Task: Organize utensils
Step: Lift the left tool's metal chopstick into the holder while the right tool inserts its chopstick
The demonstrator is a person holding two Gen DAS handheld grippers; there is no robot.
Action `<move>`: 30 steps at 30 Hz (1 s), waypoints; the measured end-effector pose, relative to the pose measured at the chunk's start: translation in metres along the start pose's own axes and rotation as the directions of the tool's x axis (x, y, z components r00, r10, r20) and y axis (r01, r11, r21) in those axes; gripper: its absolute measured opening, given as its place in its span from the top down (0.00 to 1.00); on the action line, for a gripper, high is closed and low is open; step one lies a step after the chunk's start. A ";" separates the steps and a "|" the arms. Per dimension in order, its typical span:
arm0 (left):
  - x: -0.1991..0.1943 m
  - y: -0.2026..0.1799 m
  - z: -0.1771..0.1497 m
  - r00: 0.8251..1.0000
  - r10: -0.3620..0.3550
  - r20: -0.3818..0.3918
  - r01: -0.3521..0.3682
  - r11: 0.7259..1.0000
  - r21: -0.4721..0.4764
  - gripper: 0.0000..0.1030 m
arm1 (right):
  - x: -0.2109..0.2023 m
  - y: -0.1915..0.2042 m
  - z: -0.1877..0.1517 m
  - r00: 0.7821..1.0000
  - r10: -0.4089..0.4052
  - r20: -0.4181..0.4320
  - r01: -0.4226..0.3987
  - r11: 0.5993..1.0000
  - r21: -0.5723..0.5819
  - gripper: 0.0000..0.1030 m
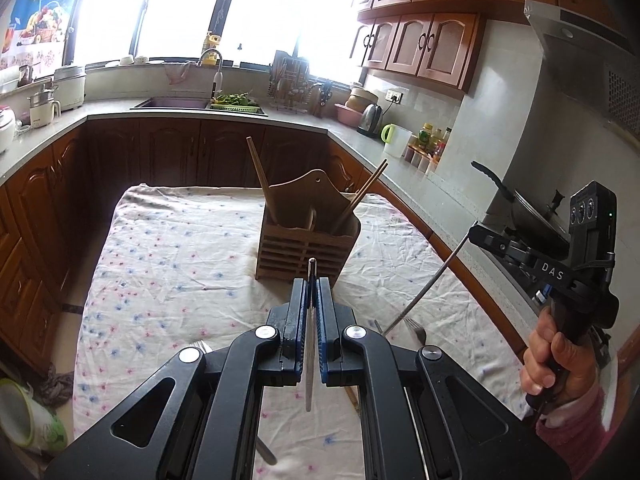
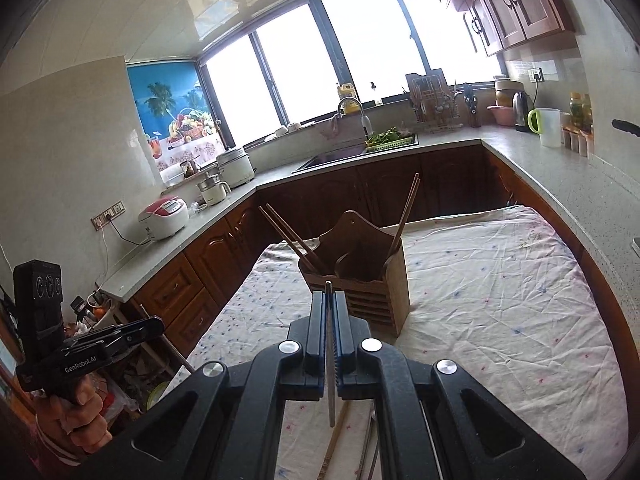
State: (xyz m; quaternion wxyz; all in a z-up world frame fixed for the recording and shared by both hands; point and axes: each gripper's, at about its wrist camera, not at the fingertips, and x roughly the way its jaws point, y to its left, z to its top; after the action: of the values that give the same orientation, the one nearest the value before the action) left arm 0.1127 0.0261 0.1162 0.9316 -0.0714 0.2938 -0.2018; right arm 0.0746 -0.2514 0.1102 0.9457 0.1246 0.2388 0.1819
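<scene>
A wooden utensil holder [image 1: 306,240] stands on the flowered cloth, with chopsticks [image 1: 260,180] leaning out of it; it also shows in the right wrist view [image 2: 368,284]. My left gripper [image 1: 312,280] is shut on a thin metal utensil [image 1: 310,344], held above the cloth just short of the holder. My right gripper [image 2: 329,294] is shut on another thin metal utensil [image 2: 330,360]; in the left wrist view that utensil [image 1: 428,284] hangs down from the right gripper [image 1: 478,226]. A fork [image 1: 416,330] lies on the cloth.
The cloth-covered table [image 1: 180,260] sits between brown cabinets. A counter runs along the right with a wok [image 1: 536,208], a jug [image 1: 398,140] and a kettle [image 1: 370,120]. More utensils lie on the cloth under the right gripper [image 2: 336,440].
</scene>
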 end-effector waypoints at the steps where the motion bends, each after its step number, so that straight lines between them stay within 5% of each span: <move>1: 0.001 0.000 0.002 1.000 -0.001 0.004 0.001 1.000 0.003 0.96 | 0.000 -0.001 0.002 1.000 -0.001 0.003 0.001 1.000 0.001 0.97; 30: 0.032 -0.007 0.117 0.981 0.004 0.195 -0.016 0.998 0.063 0.96 | 0.027 -0.024 0.096 0.989 -0.013 0.147 0.010 1.000 0.017 0.97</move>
State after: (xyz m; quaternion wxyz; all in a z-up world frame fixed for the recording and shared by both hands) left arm 0.2018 0.0082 0.1963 0.9587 -0.0595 0.1948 -0.1985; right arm 0.1516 -0.2765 0.1731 0.9607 0.1440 0.1708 0.1649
